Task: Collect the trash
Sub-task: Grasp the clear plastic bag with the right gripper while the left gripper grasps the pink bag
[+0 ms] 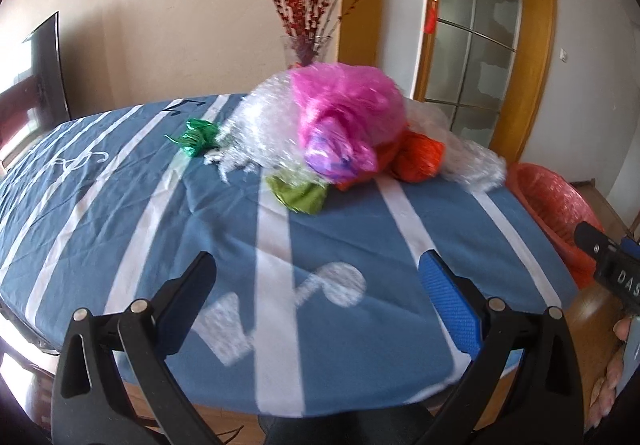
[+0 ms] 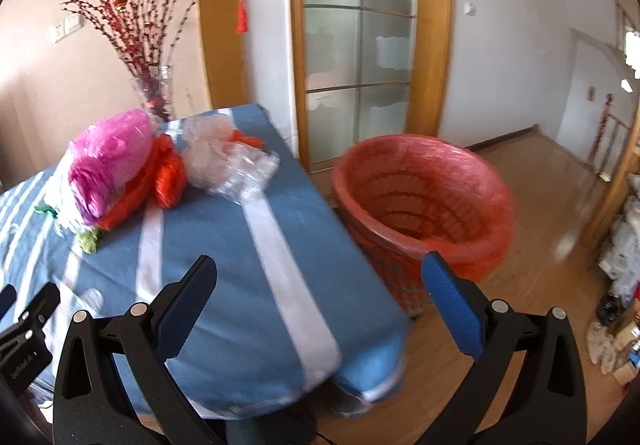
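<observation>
Left gripper (image 1: 316,281) wide, empty — hovers over blue striped tablecloth (image 1: 120,205). Trash heap ahead, well apart from fingers: pink plastic bag (image 1: 344,113) atop. Right gripper (image 2: 320,281) wide, empty — red-lined bin (image 2: 424,201) beyond table corner.

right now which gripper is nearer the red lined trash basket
Right. The right gripper hangs open over the table corner beside the trash basket; the left gripper is over the table's middle, farther away.

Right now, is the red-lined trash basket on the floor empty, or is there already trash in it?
Empty as far as shown: the right wrist view looks into the basket and shows only its red liner and ribbed wall.
</observation>
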`<state>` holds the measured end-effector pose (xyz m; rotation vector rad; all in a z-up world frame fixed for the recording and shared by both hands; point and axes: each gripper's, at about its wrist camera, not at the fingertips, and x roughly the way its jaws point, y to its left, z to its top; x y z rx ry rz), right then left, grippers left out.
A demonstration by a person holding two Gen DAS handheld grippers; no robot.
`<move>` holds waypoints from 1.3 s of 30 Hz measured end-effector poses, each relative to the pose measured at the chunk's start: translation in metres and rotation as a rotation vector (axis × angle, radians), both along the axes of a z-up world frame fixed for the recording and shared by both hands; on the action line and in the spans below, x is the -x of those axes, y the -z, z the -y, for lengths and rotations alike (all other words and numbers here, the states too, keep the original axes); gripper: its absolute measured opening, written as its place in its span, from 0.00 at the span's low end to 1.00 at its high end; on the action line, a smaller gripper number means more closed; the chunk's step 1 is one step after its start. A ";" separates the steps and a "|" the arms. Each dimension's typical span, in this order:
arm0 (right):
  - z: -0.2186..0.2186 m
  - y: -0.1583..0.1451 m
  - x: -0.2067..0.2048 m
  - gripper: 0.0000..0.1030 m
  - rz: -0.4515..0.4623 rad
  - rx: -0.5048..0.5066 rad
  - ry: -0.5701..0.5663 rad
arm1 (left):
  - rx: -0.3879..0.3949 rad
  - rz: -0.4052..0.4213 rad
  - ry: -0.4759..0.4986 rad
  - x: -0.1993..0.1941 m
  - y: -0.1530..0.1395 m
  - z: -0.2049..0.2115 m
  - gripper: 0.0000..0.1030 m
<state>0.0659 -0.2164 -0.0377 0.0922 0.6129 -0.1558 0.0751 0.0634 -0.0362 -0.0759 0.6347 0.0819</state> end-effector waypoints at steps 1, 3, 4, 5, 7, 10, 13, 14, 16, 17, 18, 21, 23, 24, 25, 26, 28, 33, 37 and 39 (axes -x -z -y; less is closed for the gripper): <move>-0.002 -0.001 -0.012 0.98 -0.004 -0.022 -0.024 | 0.003 0.005 -0.006 -0.004 -0.001 -0.004 0.96; -0.005 -0.003 -0.030 0.98 -0.010 -0.038 -0.050 | 0.014 0.018 -0.015 -0.014 -0.006 -0.013 0.96; -0.007 -0.004 -0.045 0.98 -0.014 -0.045 -0.072 | 0.023 0.024 -0.015 -0.019 -0.008 -0.016 0.96; -0.009 -0.004 -0.054 0.97 -0.014 -0.045 -0.082 | 0.031 0.030 -0.016 -0.025 -0.011 -0.020 0.96; -0.012 -0.005 -0.077 0.91 -0.025 -0.053 -0.113 | 0.053 0.042 -0.021 -0.038 -0.017 -0.026 0.96; -0.014 -0.005 -0.111 0.80 -0.040 -0.088 -0.151 | 0.084 0.043 -0.025 -0.059 -0.022 -0.031 0.96; -0.020 -0.003 -0.142 0.77 -0.056 -0.099 -0.177 | 0.097 0.038 -0.029 -0.081 -0.025 -0.034 0.96; -0.022 -0.001 -0.151 0.76 -0.064 -0.100 -0.187 | 0.093 0.037 -0.030 -0.087 -0.026 -0.033 0.96; -0.025 0.004 -0.164 0.74 -0.078 -0.094 -0.202 | 0.078 0.037 -0.027 -0.098 -0.027 -0.030 0.96; -0.027 0.009 -0.172 0.72 -0.092 -0.089 -0.206 | 0.071 0.036 -0.023 -0.102 -0.027 -0.029 0.95; -0.028 0.014 -0.180 0.71 -0.110 -0.092 -0.211 | 0.064 0.037 -0.017 -0.108 -0.028 -0.027 0.94; -0.026 0.029 -0.196 0.59 -0.165 -0.106 -0.213 | 0.055 0.031 -0.002 -0.118 -0.027 -0.024 0.89; -0.025 0.036 -0.201 0.45 -0.199 -0.107 -0.227 | 0.059 0.022 0.003 -0.126 -0.025 -0.023 0.86; -0.025 0.038 -0.200 0.34 -0.207 -0.108 -0.234 | 0.062 0.017 0.006 -0.127 -0.025 -0.023 0.84; -0.025 0.041 -0.200 0.29 -0.218 -0.105 -0.245 | 0.071 0.011 0.014 -0.131 -0.024 -0.022 0.83; -0.026 0.043 -0.198 0.18 -0.221 -0.104 -0.256 | 0.079 0.004 0.020 -0.133 -0.023 -0.022 0.81; -0.025 0.041 -0.193 0.09 -0.214 -0.108 -0.266 | 0.083 -0.006 0.027 -0.138 -0.021 -0.022 0.80; -0.019 0.029 -0.180 0.06 -0.167 -0.130 -0.277 | 0.100 -0.024 0.037 -0.144 -0.017 -0.022 0.78; -0.014 0.019 -0.170 0.05 -0.135 -0.140 -0.273 | 0.124 -0.040 0.065 -0.148 -0.015 -0.023 0.70; -0.010 0.015 -0.165 0.05 -0.122 -0.145 -0.272 | 0.140 -0.053 0.080 -0.149 -0.013 -0.023 0.63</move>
